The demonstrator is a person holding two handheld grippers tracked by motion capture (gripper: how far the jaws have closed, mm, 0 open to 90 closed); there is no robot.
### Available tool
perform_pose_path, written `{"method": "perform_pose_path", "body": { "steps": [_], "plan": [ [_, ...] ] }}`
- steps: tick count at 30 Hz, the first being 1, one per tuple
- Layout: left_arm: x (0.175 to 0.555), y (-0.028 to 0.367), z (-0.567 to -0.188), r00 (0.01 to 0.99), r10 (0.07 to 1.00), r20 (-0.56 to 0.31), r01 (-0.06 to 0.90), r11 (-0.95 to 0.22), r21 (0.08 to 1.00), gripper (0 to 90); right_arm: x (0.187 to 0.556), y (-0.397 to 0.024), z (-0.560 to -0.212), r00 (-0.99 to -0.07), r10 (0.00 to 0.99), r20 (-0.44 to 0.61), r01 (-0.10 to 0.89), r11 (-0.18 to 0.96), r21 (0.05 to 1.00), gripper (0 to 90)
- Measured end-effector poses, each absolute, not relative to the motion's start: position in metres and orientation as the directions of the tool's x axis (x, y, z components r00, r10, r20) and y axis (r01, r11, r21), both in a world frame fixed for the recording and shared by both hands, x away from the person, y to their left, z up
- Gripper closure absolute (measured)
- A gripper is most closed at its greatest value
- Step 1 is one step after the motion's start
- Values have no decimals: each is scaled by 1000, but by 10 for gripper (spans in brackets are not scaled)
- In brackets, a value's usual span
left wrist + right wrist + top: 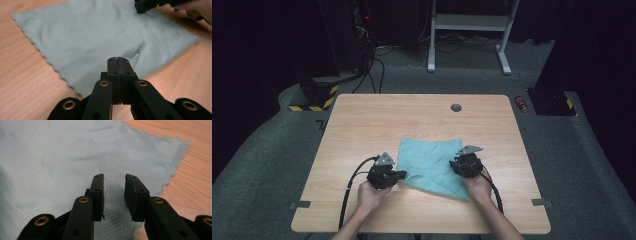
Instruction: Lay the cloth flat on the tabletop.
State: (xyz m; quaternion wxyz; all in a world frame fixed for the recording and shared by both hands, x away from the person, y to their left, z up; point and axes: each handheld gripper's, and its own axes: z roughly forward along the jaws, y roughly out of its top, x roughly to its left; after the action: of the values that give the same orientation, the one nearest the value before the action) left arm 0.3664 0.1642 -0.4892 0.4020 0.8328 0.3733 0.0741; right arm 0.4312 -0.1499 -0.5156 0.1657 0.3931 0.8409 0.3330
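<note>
Pinching the near corner of the cloth [100,35], my left fingers [117,62] are shut tight on just a little fold of it. That tiny bite could slip out if I pull fast. My right fingers [113,192] sit partly open over the cloth's other near edge, holding nothing, so that side may drag and bunch up. The cloth lies flat on the surface [377,120], which is smooth past it, so the cloth could slide away.
</note>
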Motion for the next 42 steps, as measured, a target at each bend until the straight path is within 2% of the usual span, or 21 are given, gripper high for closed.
{"method": "perform_pose_path", "body": {
  "steps": [11,17,22,26,30,34,37,42],
  "plan": [
    [342,178,-500,717,669,-194,561,-389,731,892,431,-148,-515,-634,773,-16,557,471,684,672],
    [328,185,-509,713,674,-194,578,-407,708,888,432,-149,-513,-641,767,6,568,469,676,633],
    [322,193,-509,714,673,-193,573,-403,714,889,420,-159,-501,-646,763,34,568,450,690,678],
    [318,198,-508,710,680,-184,571,-404,714,886,400,-172,-491,-671,741,19,546,478,688,734],
    [315,198,-508,691,696,-195,579,-372,725,815,381,-184,-493,-681,732,3,542,502,674,737],
    [317,193,-509,674,712,-197,590,-359,723,664,371,-190,-497,-683,730,3,548,510,663,711],
    [320,187,-511,675,709,-202,597,-364,715,656,363,-191,-503,-680,733,0,557,517,650,671],
    [319,187,-503,675,713,-188,582,-358,730,665,364,-187,-503,-681,732,-4,544,510,666,676]
  ]
}}
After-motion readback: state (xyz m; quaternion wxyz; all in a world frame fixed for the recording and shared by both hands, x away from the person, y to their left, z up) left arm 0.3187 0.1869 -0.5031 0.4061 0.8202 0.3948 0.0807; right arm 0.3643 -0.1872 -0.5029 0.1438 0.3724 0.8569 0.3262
